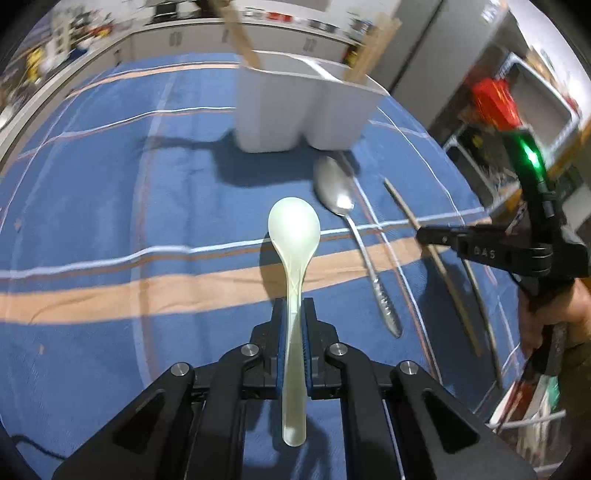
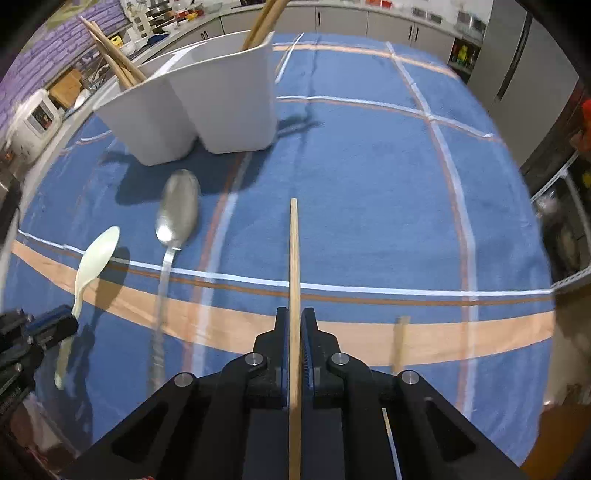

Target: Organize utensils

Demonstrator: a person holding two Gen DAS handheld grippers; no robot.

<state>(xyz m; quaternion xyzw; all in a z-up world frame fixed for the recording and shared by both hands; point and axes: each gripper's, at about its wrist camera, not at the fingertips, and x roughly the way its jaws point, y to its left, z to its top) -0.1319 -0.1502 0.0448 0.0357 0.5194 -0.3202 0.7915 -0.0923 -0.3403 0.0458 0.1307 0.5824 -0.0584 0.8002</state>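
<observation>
Utensils: pale translucent spoon [image 1: 294,236], held above blue cloth [image 1: 110,206]
L gripper [image 1: 294,321]: jaws clenched on spoon handle
R gripper [image 2: 294,325]: jaws grasping wooden chopstick [image 2: 294,258]
Metal spoon [image 1: 338,192]: lying on cloth nr white holder [image 1: 295,107]

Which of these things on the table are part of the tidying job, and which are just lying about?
Part of the job:
- pale plastic spoon, clamped in the left gripper
- wooden chopstick, clamped in the right gripper
- metal spoon lying on the cloth
- white two-compartment holder, wooden utensils already inside

Just there:
- blue striped tablecloth
- kitchen cabinets behind
</observation>
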